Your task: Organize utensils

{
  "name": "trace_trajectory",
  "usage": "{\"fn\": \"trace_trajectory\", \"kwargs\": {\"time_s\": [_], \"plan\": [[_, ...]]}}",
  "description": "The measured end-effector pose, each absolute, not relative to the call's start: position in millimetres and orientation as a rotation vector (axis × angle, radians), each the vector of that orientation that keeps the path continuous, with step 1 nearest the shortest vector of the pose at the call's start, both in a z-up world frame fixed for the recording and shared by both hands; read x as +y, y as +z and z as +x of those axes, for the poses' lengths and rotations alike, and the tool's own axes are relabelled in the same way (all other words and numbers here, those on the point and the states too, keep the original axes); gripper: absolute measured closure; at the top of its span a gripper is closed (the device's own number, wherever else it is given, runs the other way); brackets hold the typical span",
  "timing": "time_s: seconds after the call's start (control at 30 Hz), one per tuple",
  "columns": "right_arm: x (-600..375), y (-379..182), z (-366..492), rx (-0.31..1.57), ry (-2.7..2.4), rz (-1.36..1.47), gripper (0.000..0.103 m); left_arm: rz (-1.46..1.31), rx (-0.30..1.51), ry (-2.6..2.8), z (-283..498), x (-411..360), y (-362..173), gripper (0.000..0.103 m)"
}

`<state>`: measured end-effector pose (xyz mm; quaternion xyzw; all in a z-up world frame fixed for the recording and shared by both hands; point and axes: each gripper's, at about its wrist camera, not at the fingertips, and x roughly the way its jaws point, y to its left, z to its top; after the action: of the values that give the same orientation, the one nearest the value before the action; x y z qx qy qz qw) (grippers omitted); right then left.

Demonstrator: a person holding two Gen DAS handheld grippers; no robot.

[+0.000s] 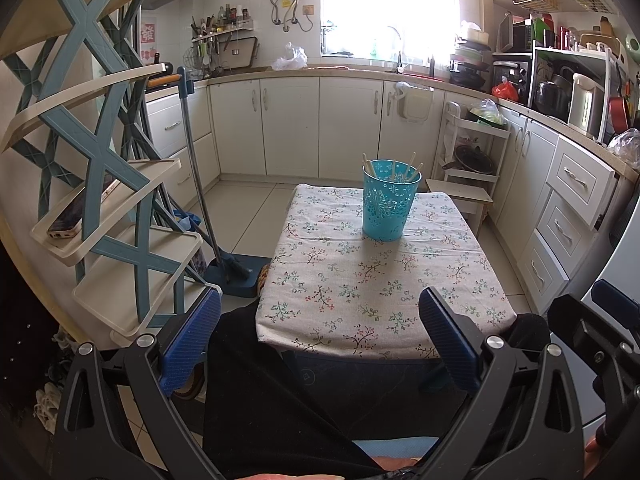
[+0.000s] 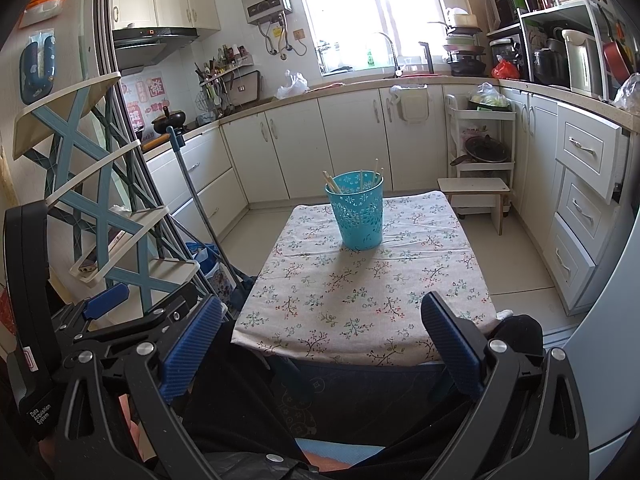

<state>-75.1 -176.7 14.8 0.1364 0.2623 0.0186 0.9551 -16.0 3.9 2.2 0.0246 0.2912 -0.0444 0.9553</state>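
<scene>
A teal perforated holder cup (image 1: 389, 201) stands upright at the far middle of a small table covered with a floral cloth (image 1: 372, 280). Several wooden chopsticks (image 1: 406, 168) stick up out of it. It also shows in the right wrist view (image 2: 358, 210), with the chopsticks (image 2: 362, 178) inside. My left gripper (image 1: 320, 320) is open and empty, held back from the table's near edge. My right gripper (image 2: 322, 326) is open and empty too, beside the left one, whose body shows at the left of the right wrist view (image 2: 108, 312).
A blue and cream shelf rack (image 1: 100, 184) with a phone (image 1: 80, 210) stands at the left, beside a dustpan and broom (image 1: 224, 256). A white trolley (image 1: 472, 148) and low stool (image 2: 476, 196) stand beyond the table. Cabinets run along the back and right.
</scene>
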Motion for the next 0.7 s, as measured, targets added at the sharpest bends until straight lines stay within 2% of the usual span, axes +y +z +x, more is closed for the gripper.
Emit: {"fn": "trace_trajectory", "kwargs": {"time_s": [0.7], "plan": [[-177.6,13.2,-75.1,0.536,0.037,0.278,0.007,0.037,0.602,-0.122,-16.2,2.0,-3.3,0.008]]}}
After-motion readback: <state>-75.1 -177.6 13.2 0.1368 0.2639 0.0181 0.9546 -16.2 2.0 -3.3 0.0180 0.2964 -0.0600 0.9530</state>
